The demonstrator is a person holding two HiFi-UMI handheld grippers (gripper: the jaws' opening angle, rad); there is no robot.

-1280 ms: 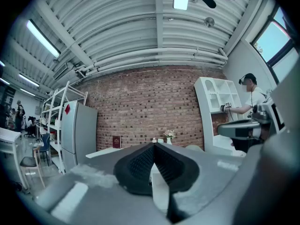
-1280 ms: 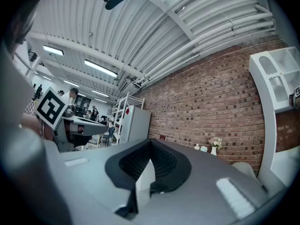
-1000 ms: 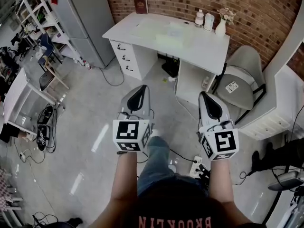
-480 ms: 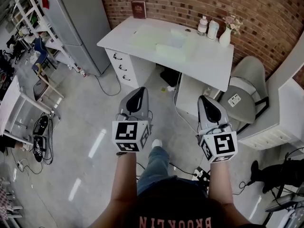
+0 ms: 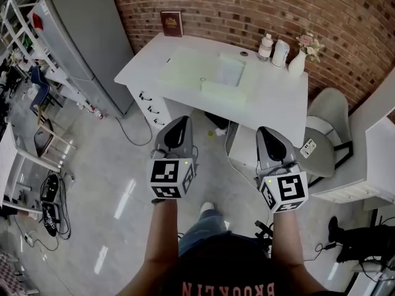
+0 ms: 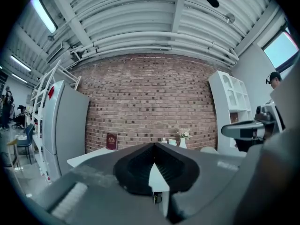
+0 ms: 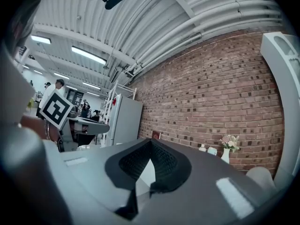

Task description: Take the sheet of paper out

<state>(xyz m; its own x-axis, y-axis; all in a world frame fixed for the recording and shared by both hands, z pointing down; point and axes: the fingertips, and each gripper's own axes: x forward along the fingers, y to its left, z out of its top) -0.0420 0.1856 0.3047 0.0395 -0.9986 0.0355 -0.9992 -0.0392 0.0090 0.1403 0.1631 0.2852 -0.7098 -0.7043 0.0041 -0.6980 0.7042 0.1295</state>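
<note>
Forearms, two: my left forearm point(image 5: 162, 239) and right forearm point(image 5: 285, 242) reach straight out from my body, side by side and level, one tool on each. Left gripper point(image 5: 180, 119), one: it points level at the desk, marker cube toward me, and its fingers point(image 6: 136, 165) are pressed together with nothing between them. Right gripper point(image 5: 266, 129), one: it is parallel to the left and apart from it, in the same level pose, with its fingers point(image 7: 164, 165) likewise closed on each other and empty. Desk point(image 5: 278, 97), one, white: it is ahead of and below both pairs of fingertips, touched by neither. Pale flat sheets point(image 5: 203, 73): they lie on the desk top, well beyond my fingertips and in line with the gap between the two tools. The sheet of paper is among them, but I cannot tell which layer it is, nor how many layers there are. Book point(image 5: 171, 24), one: it stands upright against the brick wall point(image 5: 247, 5), far beyond my left fingers. Bottle point(image 5: 266, 47), one, white container point(image 5: 281, 53), one, and vase point(image 5: 297, 61) with flowers, one: they stand in a row at the wall, beyond my right fingers. Drawer handles point(image 5: 151, 106), three: they are on the desk front, ahead and left of my left fingertips. Chair point(image 5: 327, 134), one, grey: it is to the right of my right fingers. Tall grey cabinet point(image 5: 92, 42), one: it is well left of my left fingers.
</note>
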